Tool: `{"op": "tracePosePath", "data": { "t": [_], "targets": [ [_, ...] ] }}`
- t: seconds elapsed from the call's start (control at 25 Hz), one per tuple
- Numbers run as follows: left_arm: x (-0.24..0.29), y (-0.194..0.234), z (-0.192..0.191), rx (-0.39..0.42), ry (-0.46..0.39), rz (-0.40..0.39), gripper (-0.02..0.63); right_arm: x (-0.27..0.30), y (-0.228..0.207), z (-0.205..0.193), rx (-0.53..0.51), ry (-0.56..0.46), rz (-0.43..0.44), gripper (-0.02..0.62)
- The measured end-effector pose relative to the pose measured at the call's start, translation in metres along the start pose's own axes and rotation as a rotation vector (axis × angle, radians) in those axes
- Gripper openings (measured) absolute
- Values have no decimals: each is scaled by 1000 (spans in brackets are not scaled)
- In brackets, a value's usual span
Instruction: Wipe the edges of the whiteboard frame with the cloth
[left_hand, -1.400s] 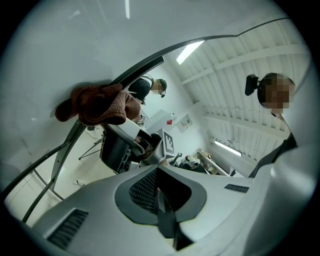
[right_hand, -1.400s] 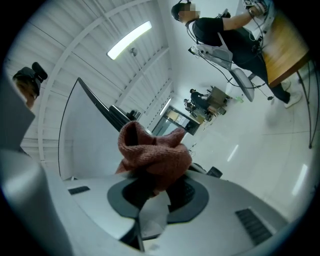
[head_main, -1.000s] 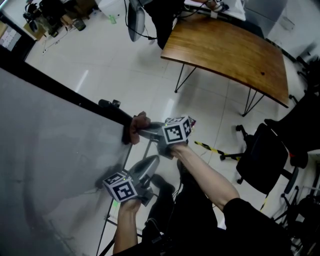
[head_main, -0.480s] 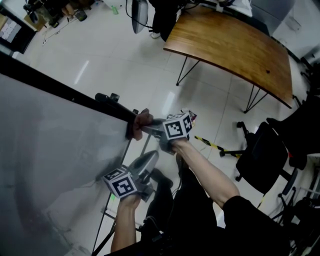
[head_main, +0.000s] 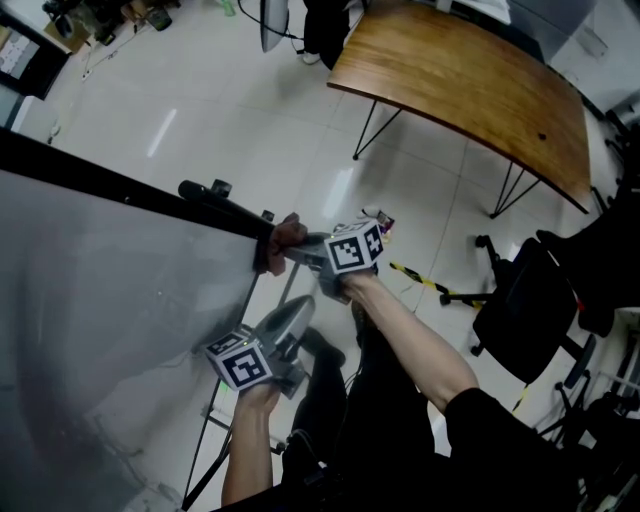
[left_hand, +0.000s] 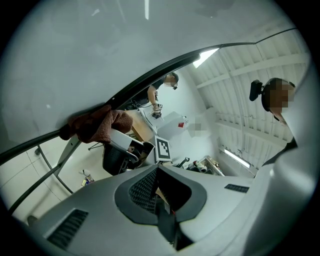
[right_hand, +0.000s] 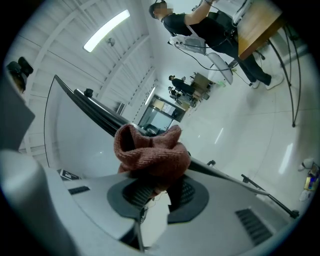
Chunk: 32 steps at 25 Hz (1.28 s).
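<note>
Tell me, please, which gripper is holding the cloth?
The right gripper: its jaws clamp the reddish-brown cloth against the whiteboard frame, while the left gripper holds nothing.

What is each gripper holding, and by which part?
The right gripper pinches the cloth by its bunched lower end; the left gripper holds nothing.

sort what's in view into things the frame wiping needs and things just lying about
In the job:
- cloth, clamped in the right gripper
- whiteboard frame, with the cloth pressed on it
- whiteboard

Not in it:
- wooden table
- black office chair
- left gripper, holding nothing
</note>
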<state>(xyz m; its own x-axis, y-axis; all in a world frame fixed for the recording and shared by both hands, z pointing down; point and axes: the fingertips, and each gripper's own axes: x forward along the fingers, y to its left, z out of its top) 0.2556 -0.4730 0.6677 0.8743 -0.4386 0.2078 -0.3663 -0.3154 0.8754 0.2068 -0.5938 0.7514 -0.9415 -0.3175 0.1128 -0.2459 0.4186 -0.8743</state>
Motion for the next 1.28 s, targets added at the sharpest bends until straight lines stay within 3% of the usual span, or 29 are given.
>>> {"op": "tracePosePath", "data": {
  "t": [0.6,1.28],
  "targets": [
    [3,19,-10,-27,18,23,-5,4,-25,-14,0,20,-29,80],
    [-3,26,-16,-46,23,35,-5,14,-57,-34,-77,24,-207,78]
  ]
}}
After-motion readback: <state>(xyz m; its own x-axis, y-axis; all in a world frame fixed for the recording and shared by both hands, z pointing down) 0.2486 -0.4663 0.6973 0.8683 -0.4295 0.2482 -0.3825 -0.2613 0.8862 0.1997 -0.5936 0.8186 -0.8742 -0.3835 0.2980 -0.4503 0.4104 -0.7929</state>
